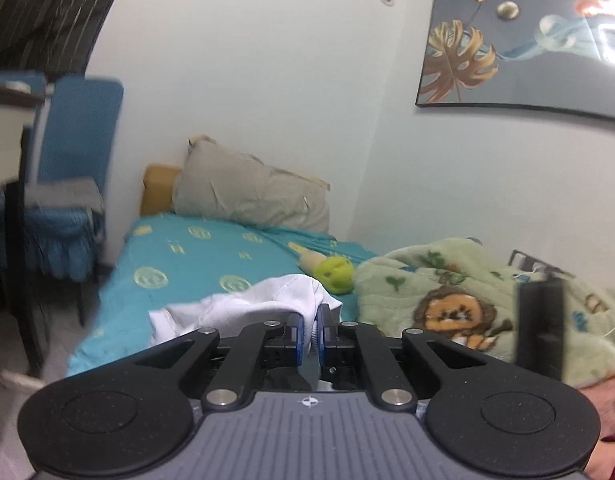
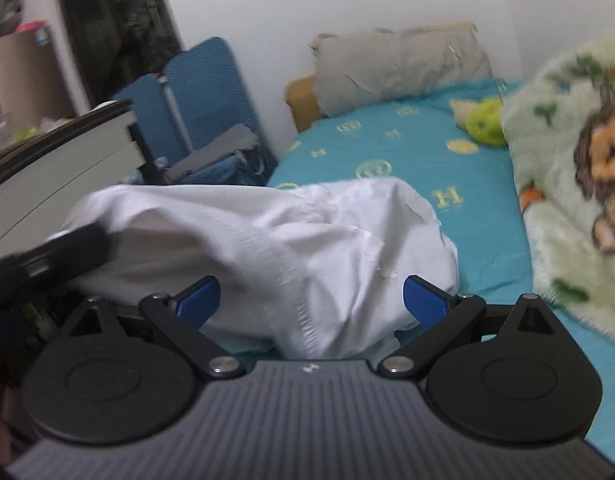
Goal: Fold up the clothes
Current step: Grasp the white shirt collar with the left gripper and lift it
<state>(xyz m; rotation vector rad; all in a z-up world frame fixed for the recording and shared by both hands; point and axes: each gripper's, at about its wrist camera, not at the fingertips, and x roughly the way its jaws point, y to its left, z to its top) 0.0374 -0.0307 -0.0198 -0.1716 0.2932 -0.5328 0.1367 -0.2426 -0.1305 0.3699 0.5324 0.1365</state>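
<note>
A white garment (image 2: 307, 240) lies bunched on the teal bedsheet (image 2: 447, 168) near the bed's near edge. In the left wrist view my left gripper (image 1: 310, 332) is shut on a fold of the white garment (image 1: 263, 304), cloth pinched between its blue pads. In the right wrist view my right gripper (image 2: 311, 300) is open, its blue fingers either side of the garment, which drapes between them. The left gripper's dark body (image 2: 47, 256) shows blurred at the left, under the cloth.
A grey pillow (image 1: 251, 192) lies at the bed's head by the wall. A green lion-print blanket (image 1: 467, 292) covers the right side, with a green plush toy (image 1: 334, 274) beside it. A blue chair (image 1: 75, 160) and a table (image 2: 67, 160) stand left of the bed.
</note>
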